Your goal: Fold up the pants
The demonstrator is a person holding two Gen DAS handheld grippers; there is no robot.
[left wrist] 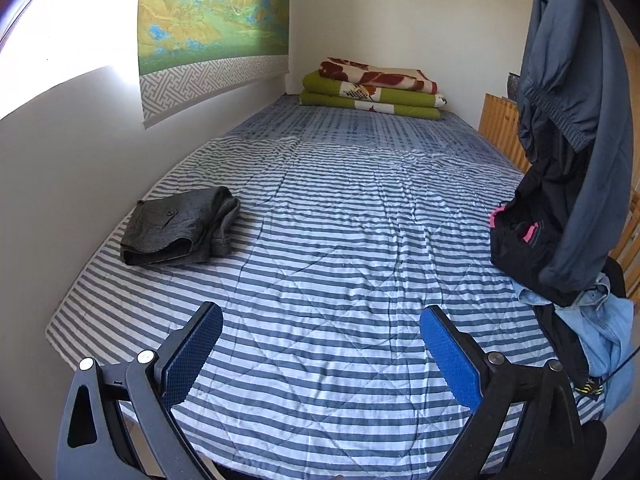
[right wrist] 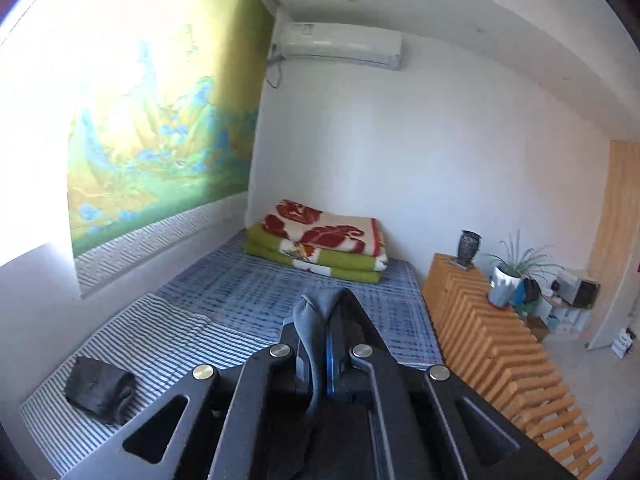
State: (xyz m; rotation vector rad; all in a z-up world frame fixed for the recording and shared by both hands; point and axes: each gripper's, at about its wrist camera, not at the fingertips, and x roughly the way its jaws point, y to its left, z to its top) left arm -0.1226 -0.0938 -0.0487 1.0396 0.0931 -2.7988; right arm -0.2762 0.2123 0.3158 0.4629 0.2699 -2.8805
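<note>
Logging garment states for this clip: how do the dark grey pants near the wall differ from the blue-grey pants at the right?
The dark grey pants lie folded in a compact bundle on the striped quilt; the blue-grey pants hang unfolded above the bed. The dark grey pair is touched by neither gripper; the blue-grey pair is pinched in the shut right hand-held gripper. The left hand-held gripper is open and empty. Both are pants.
</note>
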